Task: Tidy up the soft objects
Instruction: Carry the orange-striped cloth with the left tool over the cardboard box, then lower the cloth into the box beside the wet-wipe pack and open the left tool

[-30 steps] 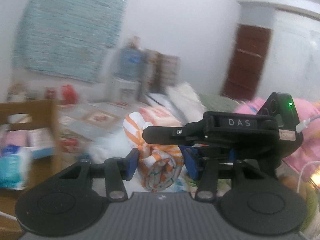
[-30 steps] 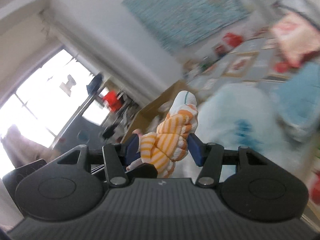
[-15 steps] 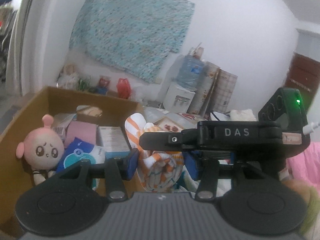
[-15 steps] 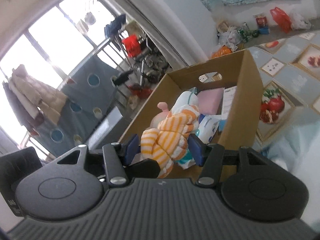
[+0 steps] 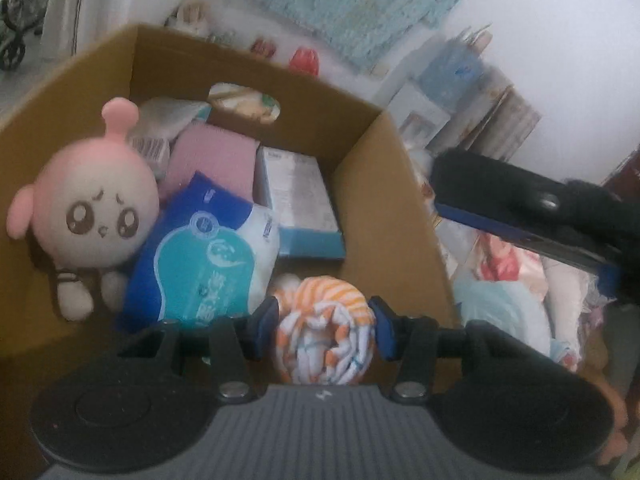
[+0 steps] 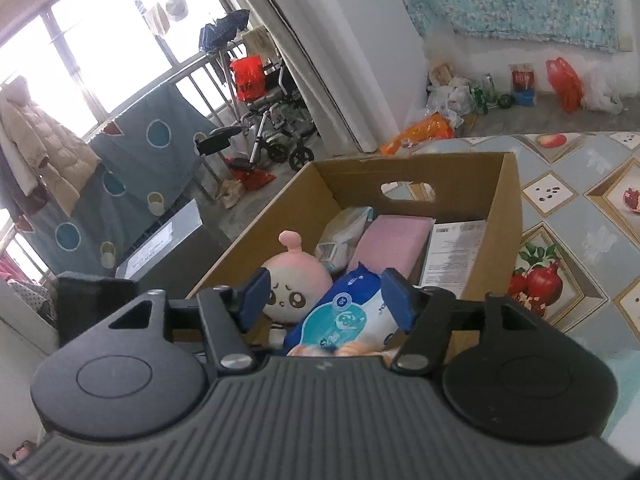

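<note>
My left gripper (image 5: 322,330) is shut on a rolled orange-and-white striped cloth (image 5: 326,340) and holds it over the near right corner of the open cardboard box (image 5: 384,216). My right gripper (image 6: 326,302) is open and empty, above the same box (image 6: 508,216); a bit of the striped cloth (image 6: 348,349) shows just below its jaws. In the box lie a pink round plush doll (image 5: 86,204), a blue tissue pack (image 5: 208,260), a pink pad (image 5: 212,160) and a white-blue carton (image 5: 298,204). The right gripper's finger (image 5: 520,204) crosses the left wrist view at right.
The box stands on a fruit-patterned tablecloth (image 6: 580,208). Soft bedding and clothes (image 5: 508,292) lie to the right of the box. A wheelchair (image 6: 272,120), hanging blanket (image 6: 132,168) and bags on the floor (image 6: 560,84) are beyond.
Both grippers have moved over the box and tilted down. The right gripper has opened and let go of the striped cloth; the left gripper still holds it, now lower inside the box's corner.
</note>
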`<state>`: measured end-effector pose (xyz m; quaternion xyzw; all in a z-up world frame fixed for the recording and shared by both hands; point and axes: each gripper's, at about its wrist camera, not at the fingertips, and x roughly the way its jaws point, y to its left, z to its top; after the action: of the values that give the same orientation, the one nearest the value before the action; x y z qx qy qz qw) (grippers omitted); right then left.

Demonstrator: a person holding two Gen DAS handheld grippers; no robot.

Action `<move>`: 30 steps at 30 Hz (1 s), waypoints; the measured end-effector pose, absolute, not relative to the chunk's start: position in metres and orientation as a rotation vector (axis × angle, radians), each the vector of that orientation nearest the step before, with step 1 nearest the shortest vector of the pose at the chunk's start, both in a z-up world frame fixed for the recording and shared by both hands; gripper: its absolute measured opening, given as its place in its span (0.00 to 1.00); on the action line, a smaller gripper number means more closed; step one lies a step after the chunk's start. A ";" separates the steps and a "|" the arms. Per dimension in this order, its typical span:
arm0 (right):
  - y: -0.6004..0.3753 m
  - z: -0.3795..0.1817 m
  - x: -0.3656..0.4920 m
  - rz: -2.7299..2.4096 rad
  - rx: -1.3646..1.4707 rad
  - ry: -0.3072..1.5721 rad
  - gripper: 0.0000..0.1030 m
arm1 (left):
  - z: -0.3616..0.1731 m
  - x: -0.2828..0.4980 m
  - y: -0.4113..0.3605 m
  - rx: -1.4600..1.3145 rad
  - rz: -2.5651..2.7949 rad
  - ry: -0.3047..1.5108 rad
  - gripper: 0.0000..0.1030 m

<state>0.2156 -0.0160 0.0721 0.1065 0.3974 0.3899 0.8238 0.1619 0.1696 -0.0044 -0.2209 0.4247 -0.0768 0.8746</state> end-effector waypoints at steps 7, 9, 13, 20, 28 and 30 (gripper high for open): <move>-0.049 0.068 0.221 0.796 0.292 0.837 0.63 | -0.008 0.169 0.160 -0.385 -0.129 0.982 0.52; -0.059 0.067 0.221 0.789 0.311 0.837 0.64 | -0.010 0.171 0.161 -0.391 -0.119 1.000 0.62; -0.073 0.066 0.219 0.775 0.329 0.829 0.66 | -0.008 0.173 0.163 -0.418 -0.117 1.019 0.74; -0.092 0.066 0.209 0.778 0.371 0.830 0.69 | -0.019 0.197 0.144 -0.295 -0.104 1.170 0.77; -0.117 0.064 0.190 0.771 0.429 0.821 0.72 | -0.019 0.203 0.127 -0.154 -0.083 1.231 0.61; -0.124 0.064 0.187 0.763 0.438 0.819 0.72 | -0.016 0.200 0.126 -0.145 -0.095 1.243 0.58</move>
<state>0.1870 -0.1242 0.0638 0.2061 0.3851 0.3588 0.8249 0.1998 0.1263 -0.0163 -0.0680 0.5814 -0.0443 0.8096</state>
